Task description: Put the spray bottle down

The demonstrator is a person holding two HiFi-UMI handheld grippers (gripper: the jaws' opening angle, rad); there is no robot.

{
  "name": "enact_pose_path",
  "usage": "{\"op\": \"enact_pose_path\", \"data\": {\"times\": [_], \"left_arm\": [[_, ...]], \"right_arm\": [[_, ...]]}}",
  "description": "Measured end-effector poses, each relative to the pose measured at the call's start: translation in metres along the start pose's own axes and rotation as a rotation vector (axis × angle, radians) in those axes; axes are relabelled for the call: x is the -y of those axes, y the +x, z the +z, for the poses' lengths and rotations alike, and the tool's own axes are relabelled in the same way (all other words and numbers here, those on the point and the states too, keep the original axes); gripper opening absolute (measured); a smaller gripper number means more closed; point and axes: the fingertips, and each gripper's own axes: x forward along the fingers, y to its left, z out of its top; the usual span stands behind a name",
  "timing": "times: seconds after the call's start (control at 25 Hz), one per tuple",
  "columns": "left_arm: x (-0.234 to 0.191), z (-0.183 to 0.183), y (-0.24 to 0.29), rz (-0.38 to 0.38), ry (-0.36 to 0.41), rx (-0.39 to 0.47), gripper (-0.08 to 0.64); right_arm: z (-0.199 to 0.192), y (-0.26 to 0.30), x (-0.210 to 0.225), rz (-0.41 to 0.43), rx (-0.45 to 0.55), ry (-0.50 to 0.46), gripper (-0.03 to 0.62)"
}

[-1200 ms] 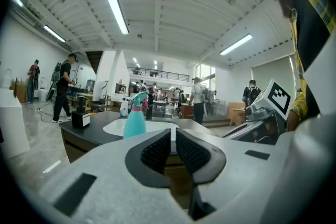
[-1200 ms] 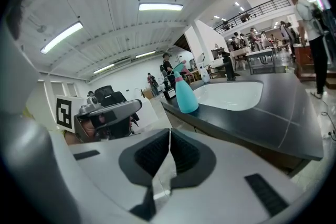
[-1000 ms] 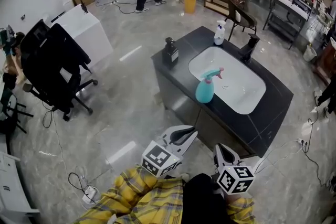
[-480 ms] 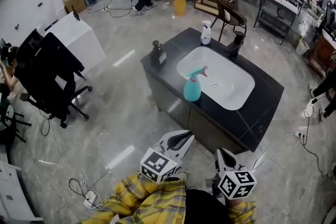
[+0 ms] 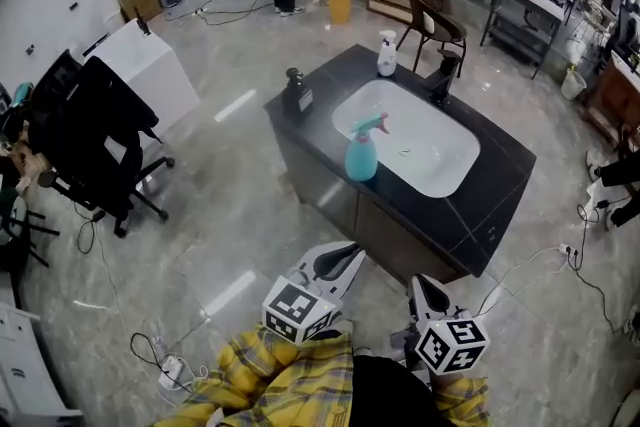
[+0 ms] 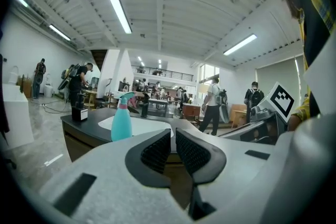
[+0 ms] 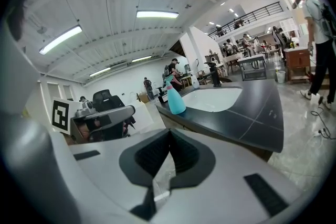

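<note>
The put-down looks finished: the teal plastic spray bottle with a pink trigger head (image 5: 361, 155) stands upright, long axis vertical, on the dark stone counter (image 5: 500, 205) at the rim of the white basin (image 5: 430, 155), nozzle aimed over the basin. The left gripper (image 5: 338, 262) and right gripper (image 5: 424, 292) hang well apart from it, jaws closed on nothing, so no further move seems needed.

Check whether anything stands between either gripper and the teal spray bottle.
Nothing visible does. The spray bottle stands upright on the counter beside the sink; only floor lies between it and the left gripper and right gripper, both shut and empty.
</note>
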Motion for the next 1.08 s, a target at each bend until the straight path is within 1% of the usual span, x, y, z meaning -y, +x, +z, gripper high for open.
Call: {"op": "enact_pose_path", "data": {"times": [0.32,0.52,0.68,0.92,1.08], "left_arm": [[0.011,-0.007,-0.017,0.025,-0.011,-0.004,0.032],[0.019,-0.004,-0.029,0.045,-0.003,0.007,0.032],[0.026,-0.008,-0.036,0.051,-0.01,0.0,0.032],[0.032,-0.014,-0.046,0.07,-0.044,-0.003,0.032],[0.036,-0.019,-0.047,0.077,-0.052,-0.015,0.032]], "right_arm": [[-0.008,-0.01,-0.01,0.024,-0.004,-0.025,0.006],[-0.011,-0.018,-0.018,0.04,-0.003,-0.055,0.006],[-0.014,-0.023,-0.025,0.054,-0.009,-0.079,0.006],[-0.022,-0.025,-0.027,0.07,-0.018,-0.065,0.006],[-0.023,-0.024,-0.024,0.074,-0.02,-0.062,0.006]]}}
